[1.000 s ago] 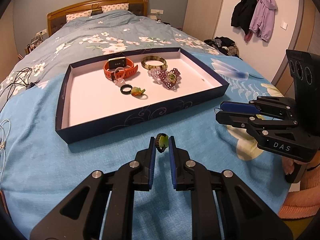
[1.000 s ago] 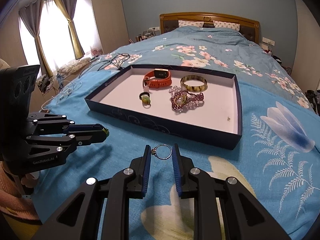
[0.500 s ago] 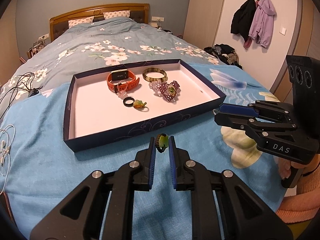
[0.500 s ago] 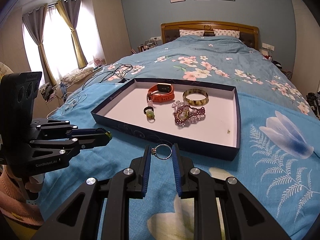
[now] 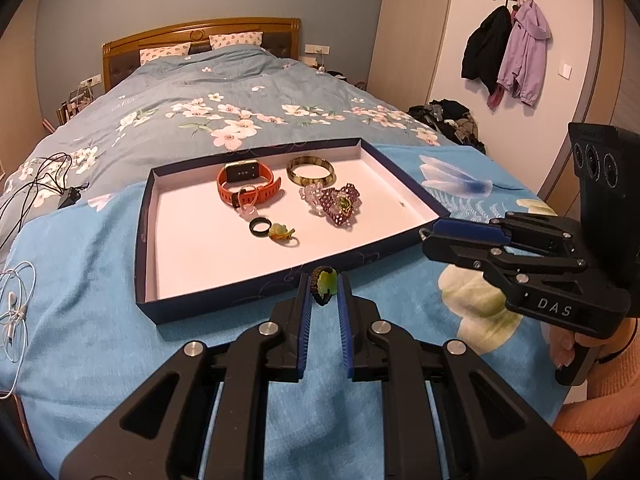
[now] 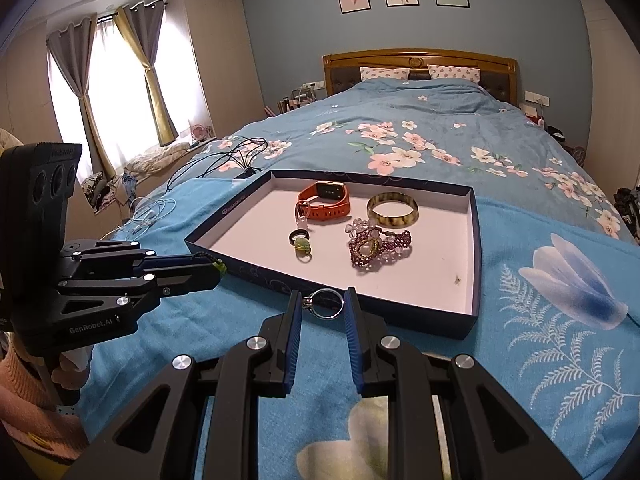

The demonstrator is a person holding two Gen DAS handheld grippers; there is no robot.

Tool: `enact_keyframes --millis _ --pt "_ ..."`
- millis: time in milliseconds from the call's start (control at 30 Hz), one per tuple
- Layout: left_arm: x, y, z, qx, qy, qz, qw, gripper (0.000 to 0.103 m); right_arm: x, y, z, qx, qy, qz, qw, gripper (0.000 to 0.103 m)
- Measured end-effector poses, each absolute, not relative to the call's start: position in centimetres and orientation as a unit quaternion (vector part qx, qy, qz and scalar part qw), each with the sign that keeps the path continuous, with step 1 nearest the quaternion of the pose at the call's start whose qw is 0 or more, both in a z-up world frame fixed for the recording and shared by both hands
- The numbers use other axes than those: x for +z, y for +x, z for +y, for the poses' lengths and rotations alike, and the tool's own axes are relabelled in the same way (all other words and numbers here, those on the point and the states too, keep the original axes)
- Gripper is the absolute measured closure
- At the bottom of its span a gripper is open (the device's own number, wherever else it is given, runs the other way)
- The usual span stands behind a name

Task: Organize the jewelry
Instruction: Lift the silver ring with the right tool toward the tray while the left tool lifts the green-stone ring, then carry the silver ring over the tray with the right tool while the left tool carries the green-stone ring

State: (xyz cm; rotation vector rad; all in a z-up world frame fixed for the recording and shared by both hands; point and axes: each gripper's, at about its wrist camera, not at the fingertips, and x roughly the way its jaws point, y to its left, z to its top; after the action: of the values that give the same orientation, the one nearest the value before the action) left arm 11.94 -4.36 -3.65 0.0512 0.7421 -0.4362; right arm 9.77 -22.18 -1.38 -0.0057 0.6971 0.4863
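While the bed point(image 6: 420, 128) is stretching away under its floral blue cover, a shallow dark-blue tray point(image 5: 224, 300) with a pale floor is lying near its foot on the bright blue blanket point(image 6: 520, 360). Inside the tray an orange watch point(image 5: 246, 184) is sitting toward the far wall, with a brownish bangle point(image 5: 311, 171) just beside it, a purple beaded bracelet point(image 5: 338, 205) nearer the front, and a black ring point(image 5: 259, 227) touching a small green-stoned ring point(image 5: 282, 234) near the middle. The left gripper point(image 5: 323, 292) is hovering just outside the tray's near wall, its jaws narrowly closed and pinching a dark corded ring with a green stone point(image 5: 325, 282), lifted clear of the blanket. The right gripper point(image 6: 322, 304) is hanging near the same wall, its jaws drawn in on a thin silver ring point(image 6: 326, 303) held flat between the blue pads point(image 6: 294, 320). In the left wrist view the right gripper point(image 5: 434, 234) is showing side-on by the tray's right corner, the silver ring only a sliver at its tip. Loose cables point(image 6: 224, 160) are trailing across the cover beyond the tray.
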Motion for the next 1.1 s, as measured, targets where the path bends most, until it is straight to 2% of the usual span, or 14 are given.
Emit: enact_keyframes --millis 1100 --pt "-2.0 12.7 -3.9 -0.197 0.021 0.342 0.919 0.090 -0.2 11.2 -22.0 0.235 -0.004 0.321 0.917 0.084"
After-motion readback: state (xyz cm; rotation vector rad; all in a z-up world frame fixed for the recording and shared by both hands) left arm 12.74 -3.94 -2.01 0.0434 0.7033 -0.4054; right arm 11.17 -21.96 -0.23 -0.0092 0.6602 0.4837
